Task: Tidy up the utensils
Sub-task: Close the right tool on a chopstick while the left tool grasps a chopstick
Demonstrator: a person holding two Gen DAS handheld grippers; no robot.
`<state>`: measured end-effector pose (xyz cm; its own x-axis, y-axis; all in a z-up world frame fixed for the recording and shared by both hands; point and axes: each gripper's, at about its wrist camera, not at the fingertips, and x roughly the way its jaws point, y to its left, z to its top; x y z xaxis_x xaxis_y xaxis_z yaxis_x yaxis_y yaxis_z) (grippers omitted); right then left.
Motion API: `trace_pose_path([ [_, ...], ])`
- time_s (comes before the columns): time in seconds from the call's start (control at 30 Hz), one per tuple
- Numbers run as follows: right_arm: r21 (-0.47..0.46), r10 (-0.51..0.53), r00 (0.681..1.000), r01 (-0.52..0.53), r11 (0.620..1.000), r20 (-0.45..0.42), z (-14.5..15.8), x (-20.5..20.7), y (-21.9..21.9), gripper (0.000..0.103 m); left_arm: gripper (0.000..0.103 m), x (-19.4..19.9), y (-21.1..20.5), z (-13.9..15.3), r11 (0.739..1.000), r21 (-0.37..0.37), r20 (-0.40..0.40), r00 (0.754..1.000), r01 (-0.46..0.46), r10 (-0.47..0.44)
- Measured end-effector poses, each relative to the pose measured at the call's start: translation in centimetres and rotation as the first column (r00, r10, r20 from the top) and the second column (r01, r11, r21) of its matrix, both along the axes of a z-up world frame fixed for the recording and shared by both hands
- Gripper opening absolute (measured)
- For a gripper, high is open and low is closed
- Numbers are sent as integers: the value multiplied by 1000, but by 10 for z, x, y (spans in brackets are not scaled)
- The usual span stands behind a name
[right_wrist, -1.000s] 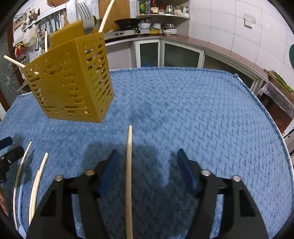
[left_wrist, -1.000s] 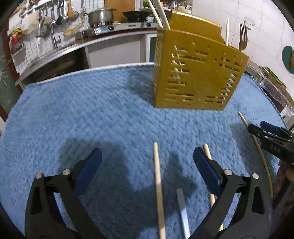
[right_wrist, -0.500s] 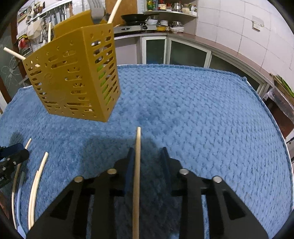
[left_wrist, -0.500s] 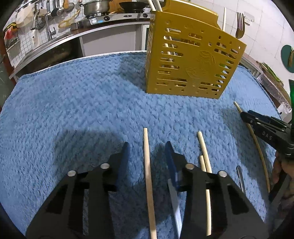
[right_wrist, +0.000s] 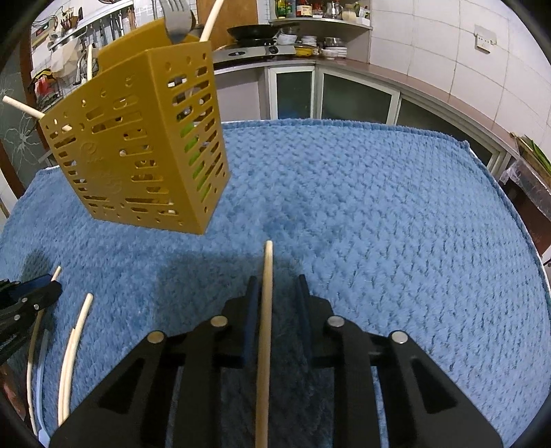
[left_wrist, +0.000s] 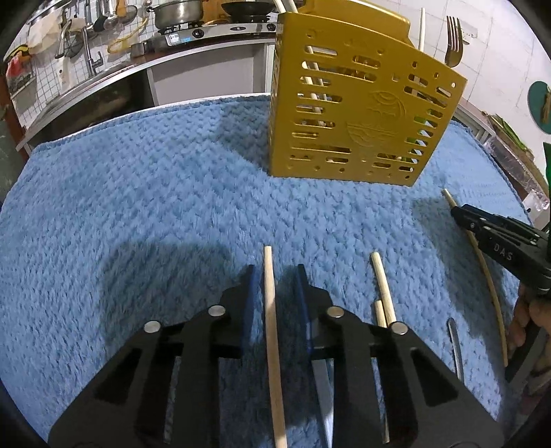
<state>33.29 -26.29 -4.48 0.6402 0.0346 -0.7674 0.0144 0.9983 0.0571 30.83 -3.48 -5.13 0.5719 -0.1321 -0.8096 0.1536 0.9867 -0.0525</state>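
A yellow slotted utensil holder point(left_wrist: 358, 113) stands upright on the blue towel point(left_wrist: 137, 206) and holds a fork point(left_wrist: 454, 41) and chopsticks; it also shows in the right wrist view point(right_wrist: 137, 151). My left gripper point(left_wrist: 274, 275) is shut on a wooden chopstick point(left_wrist: 272, 327) lying on the towel. My right gripper point(right_wrist: 273, 282) is shut on another wooden chopstick point(right_wrist: 264, 327), and it shows in the left wrist view point(left_wrist: 499, 241).
Two more chopsticks point(left_wrist: 384, 293) and a metal utensil handle point(left_wrist: 456, 348) lie on the towel right of my left gripper. Loose chopsticks point(right_wrist: 74, 344) lie at the left in the right wrist view. A kitchen counter with a stove point(left_wrist: 206, 31) runs behind.
Both grippers went from wide open to shut, each closing on the chopstick between its fingers. Both moved slightly toward the holder.
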Motion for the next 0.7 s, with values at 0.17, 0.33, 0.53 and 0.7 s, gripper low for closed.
trace_pose_path([
  [0.17,-17,-5,1000,5,1000,1,0,2,3,20,7,2,7,-2,1000,-7,6,1000,-16,16],
  [0.33,-22,4,1000,-4,1000,-1,2,-6,10,7,4,1,8,-2,1000,-2,14,1000,-8,8],
  [0.53,38,13,1000,-13,999,-10,8,-13,2,6,4,1,12,0,999,-36,10,1000,-10,11],
  [0.7,99,16,1000,-17,995,12,20,-19,-5,6,4,-3,13,10,998,-58,31,1000,-4,6],
])
